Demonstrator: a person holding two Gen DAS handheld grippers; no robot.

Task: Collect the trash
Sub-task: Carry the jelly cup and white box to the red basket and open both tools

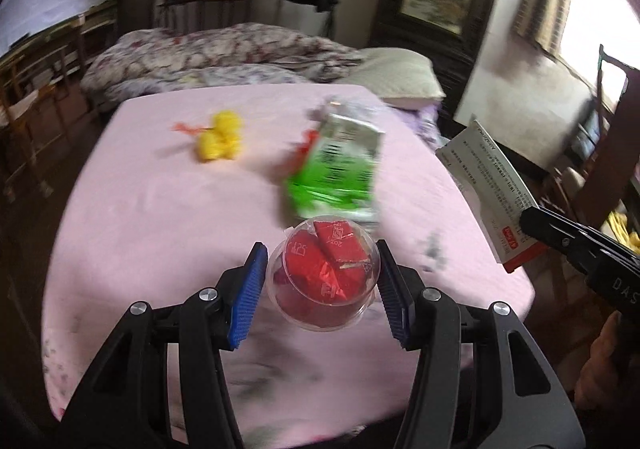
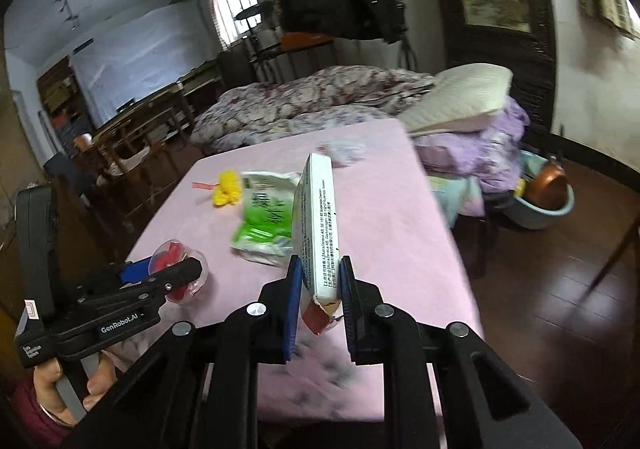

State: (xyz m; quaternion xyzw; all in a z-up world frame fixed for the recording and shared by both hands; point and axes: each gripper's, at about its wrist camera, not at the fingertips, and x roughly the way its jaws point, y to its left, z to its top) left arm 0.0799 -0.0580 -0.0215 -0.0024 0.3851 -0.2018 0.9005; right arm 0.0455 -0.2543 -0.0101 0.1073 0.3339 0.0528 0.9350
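Note:
My left gripper (image 1: pixel 320 281) is shut on a clear plastic cup (image 1: pixel 324 273) stuffed with red wrappers, held just above the pink table (image 1: pixel 160 209). My right gripper (image 2: pixel 319 281) is shut on a white medicine box (image 2: pixel 316 217) with a red end, held upright above the table's near edge; the box also shows in the left wrist view (image 1: pixel 488 185). A green and white bag (image 1: pixel 340 169) lies in the middle of the table. A yellow crumpled wrapper (image 1: pixel 222 137) with an orange strip lies further left. A clear crumpled wrapper (image 2: pixel 344 151) lies at the far end.
A bed with a floral quilt (image 1: pixel 224 53) and a pillow (image 1: pixel 400 77) lies behind the table. Wooden chairs (image 2: pixel 128 145) stand to the left. A blue basin (image 2: pixel 540 205) with a copper pot sits on the dark floor to the right.

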